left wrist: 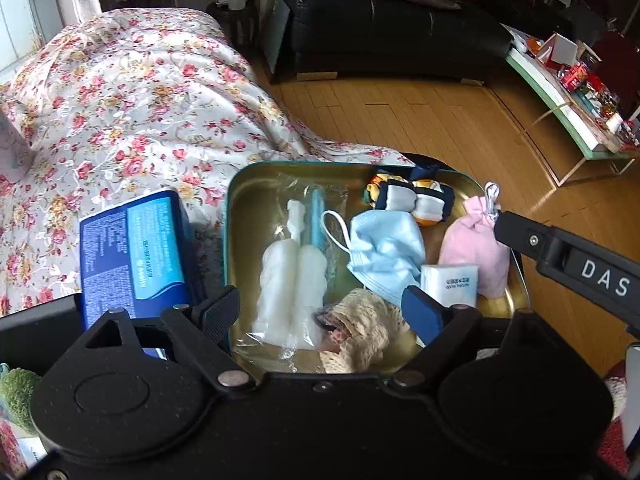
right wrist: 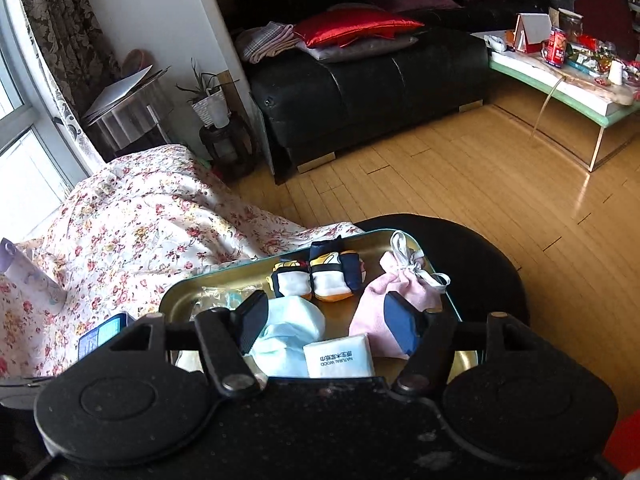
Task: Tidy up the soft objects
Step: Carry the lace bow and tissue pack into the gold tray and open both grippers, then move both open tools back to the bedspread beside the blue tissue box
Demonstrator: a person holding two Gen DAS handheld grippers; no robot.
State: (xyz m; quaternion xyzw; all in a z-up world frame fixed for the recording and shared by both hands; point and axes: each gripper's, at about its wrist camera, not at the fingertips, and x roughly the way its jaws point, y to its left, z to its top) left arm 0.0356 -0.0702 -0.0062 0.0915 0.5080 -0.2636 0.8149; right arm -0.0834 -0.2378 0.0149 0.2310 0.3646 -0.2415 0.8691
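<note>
A gold tin tray (left wrist: pixel 252 208) with a teal rim holds several soft items. In it lie a clear packet of white cotton (left wrist: pixel 288 276), a blue face mask (left wrist: pixel 384 256), a pink drawstring pouch (left wrist: pixel 476 248), a white tissue pack (left wrist: pixel 450 284), rolled socks (left wrist: pixel 412 198) and a cream lace cloth (left wrist: pixel 360 332). My left gripper (left wrist: pixel 320 316) hangs open over the tray's near edge, above the cotton packet and lace cloth, gripping nothing. My right gripper (right wrist: pixel 326 322) is open over the mask (right wrist: pixel 288 328) and tissue pack (right wrist: pixel 340 356), with the pouch (right wrist: pixel 384 300) beside its right finger.
A blue box (left wrist: pixel 132 252) leans beside the tray on the floral quilt (left wrist: pixel 140 100). The tray (right wrist: pixel 180 300) rests partly on a black round stool (right wrist: pixel 480 264). Wooden floor (left wrist: pixel 440 128) lies beyond, with a black sofa (right wrist: pixel 360 92) and a cluttered low table (right wrist: pixel 560 72).
</note>
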